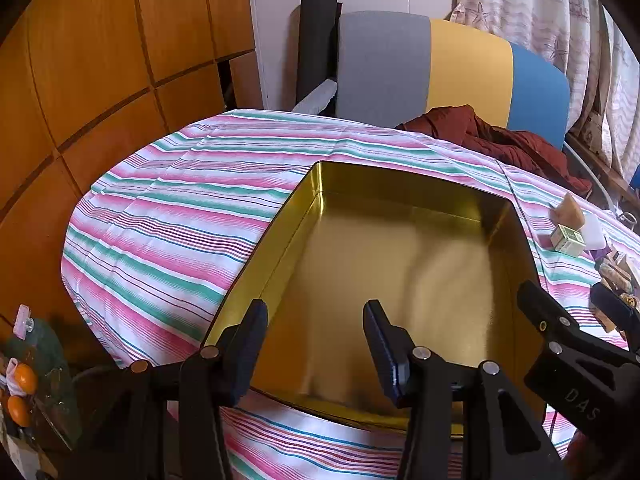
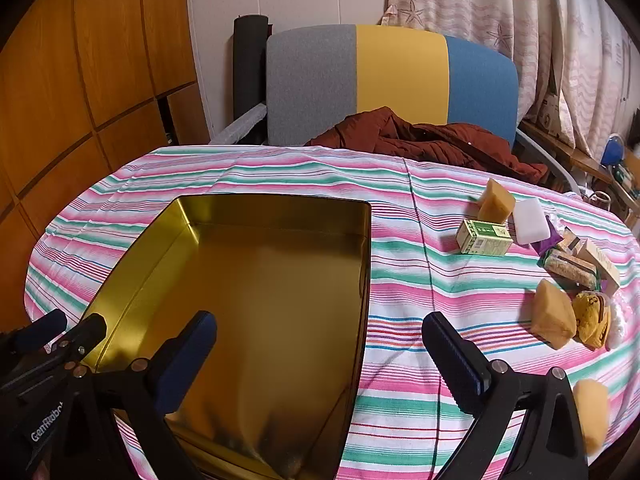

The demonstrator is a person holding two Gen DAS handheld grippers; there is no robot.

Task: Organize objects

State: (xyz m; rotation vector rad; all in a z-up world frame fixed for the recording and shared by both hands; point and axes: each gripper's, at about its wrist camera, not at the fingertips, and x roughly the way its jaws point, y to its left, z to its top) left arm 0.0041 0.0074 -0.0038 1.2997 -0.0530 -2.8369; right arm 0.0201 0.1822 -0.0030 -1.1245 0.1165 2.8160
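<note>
Striped pink-and-green tablecloth (image 2: 280, 172) covers the table, with a chair (image 2: 400, 72) behind it. Left gripper (image 1: 316, 344) has its jaws spread wide and holds nothing, hanging over the near edge of the gold tin (image 1: 384, 264). Right gripper (image 2: 320, 352) is spread wide too, nothing in it; "GenRobot" is printed on the left one's body. Sponges (image 2: 552, 320), a green box (image 2: 484, 238) and snack packs (image 2: 572, 268) sit off to the right of the tin, well apart from both grippers.
</note>
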